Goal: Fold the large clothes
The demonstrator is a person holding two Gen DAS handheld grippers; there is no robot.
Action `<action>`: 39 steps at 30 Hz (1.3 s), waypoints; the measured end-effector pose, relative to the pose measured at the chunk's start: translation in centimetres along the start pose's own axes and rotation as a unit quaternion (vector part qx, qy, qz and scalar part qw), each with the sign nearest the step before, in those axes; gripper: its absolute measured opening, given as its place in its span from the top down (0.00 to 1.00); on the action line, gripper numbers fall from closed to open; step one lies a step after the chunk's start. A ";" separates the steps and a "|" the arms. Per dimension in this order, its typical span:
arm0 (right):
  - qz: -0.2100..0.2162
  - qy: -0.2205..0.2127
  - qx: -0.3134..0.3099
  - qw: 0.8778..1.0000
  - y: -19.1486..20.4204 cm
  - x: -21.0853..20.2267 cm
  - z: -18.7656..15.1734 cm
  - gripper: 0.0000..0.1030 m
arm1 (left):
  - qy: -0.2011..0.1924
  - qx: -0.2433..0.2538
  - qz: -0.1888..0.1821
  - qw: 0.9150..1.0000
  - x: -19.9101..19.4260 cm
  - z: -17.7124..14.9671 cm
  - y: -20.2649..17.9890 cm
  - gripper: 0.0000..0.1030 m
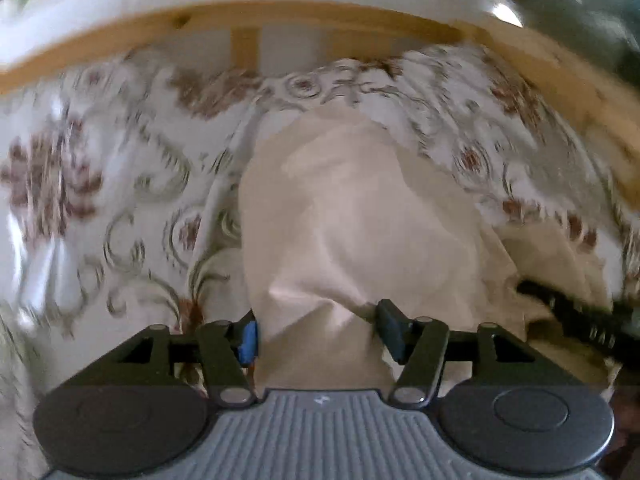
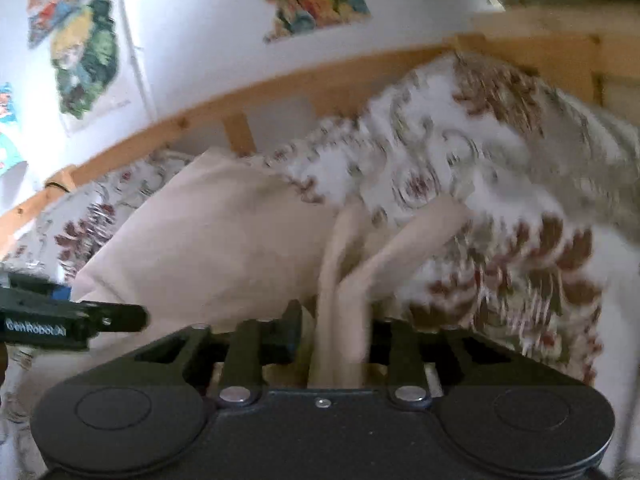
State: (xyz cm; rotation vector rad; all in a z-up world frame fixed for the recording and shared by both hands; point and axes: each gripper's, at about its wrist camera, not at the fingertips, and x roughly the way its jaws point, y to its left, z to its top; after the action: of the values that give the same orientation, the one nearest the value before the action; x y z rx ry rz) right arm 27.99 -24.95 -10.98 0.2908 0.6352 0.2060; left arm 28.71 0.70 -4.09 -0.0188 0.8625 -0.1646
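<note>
**Both ends pinched, fold barely begun**

My left hand-held gripper (image 1: 316,330) has its blue-tipped pads pressed onto a wide bunch of the cream garment (image 1: 352,216), jaws held fairly wide apart by the cloth. My right hand-held gripper (image 2: 334,336) is drawn in tighter, nipping a narrow gathered strip of the same cream cloth (image 2: 208,240) that runs up between its fingers. The garment hangs and drapes over the bed, lying on a floral bedspread (image 1: 100,168) with the wooden bed frame (image 1: 248,16) behind it. I judge we're early: the cloth is crumpled and bunched, no clean crease or flat panel showing, so spreading and every fold is left. The fabric looks soft, matte, plain-woven and limp; the bedspread is white with swirly reddish-brown blooms, blurred here.
</note>
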 end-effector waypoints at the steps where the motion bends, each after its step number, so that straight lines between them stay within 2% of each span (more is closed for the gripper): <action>1: 0.000 0.005 0.008 1.000 -0.7 0.2 0.0 0.67 | 0.000 -0.004 -0.002 1.000 0.1 0.0 0.1 0.38; 5: 0.010 0.006 0.062 0.998 -2.6 -0.2 -0.1 0.66 | 0.000 0.019 0.016 1.000 -0.1 0.3 -0.9 0.35; 7: 0.007 0.008 0.069 0.998 -2.9 -0.4 -0.1 0.60 | 0.002 0.014 0.030 0.999 -0.7 0.0 -1.1 0.28; 10: 0.005 0.003 0.068 0.998 -3.0 -1.4 -0.2 0.42 | -0.007 0.005 0.044 0.999 -1.6 -0.7 -1.7 0.20; 12: 0.005 -0.006 0.067 0.998 -3.2 -2.2 0.1 0.28 | -0.018 0.000 0.037 0.999 -2.5 -1.3 -2.0 0.16; 15: -0.002 -0.024 0.065 0.998 -3.3 -3.3 0.6 0.17 | -0.032 -0.010 0.018 0.999 -3.6 -2.2 -2.3 0.16; 20: -0.007 -0.039 0.050 0.998 -3.2 -4.2 0.7 0.06 | -0.032 -0.009 0.051 0.998 -3.1 -2.9 -3.0 0.11; 27: -0.022 -0.075 -0.025 0.997 -1.5 -6.4 0.8 0.02 | -0.053 -0.050 0.028 0.997 -7.0 -1.3 -2.5 0.07; 31: -0.032 -0.118 -0.032 0.992 -0.6 -9.6 1.2 0.01 | -0.085 -0.023 0.041 0.995 -11.2 -1.8 -3.4 0.02; 35: -0.074 -0.173 -0.049 0.981 1.2 -14.5 1.2 0.01 | -0.103 0.016 0.046 0.993 -15.7 -3.6 -4.1 0.01; 39: -0.084 -0.193 -0.053 0.976 2.5 -19.4 -0.6 0.01 | -0.135 0.019 0.036 0.990 -19.7 -6.6 -3.7 0.01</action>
State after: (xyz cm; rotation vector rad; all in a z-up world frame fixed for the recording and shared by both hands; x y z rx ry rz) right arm 12.14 -27.87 0.10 0.1666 0.2607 0.0176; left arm 10.67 0.35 6.79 0.0243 0.5894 -0.1082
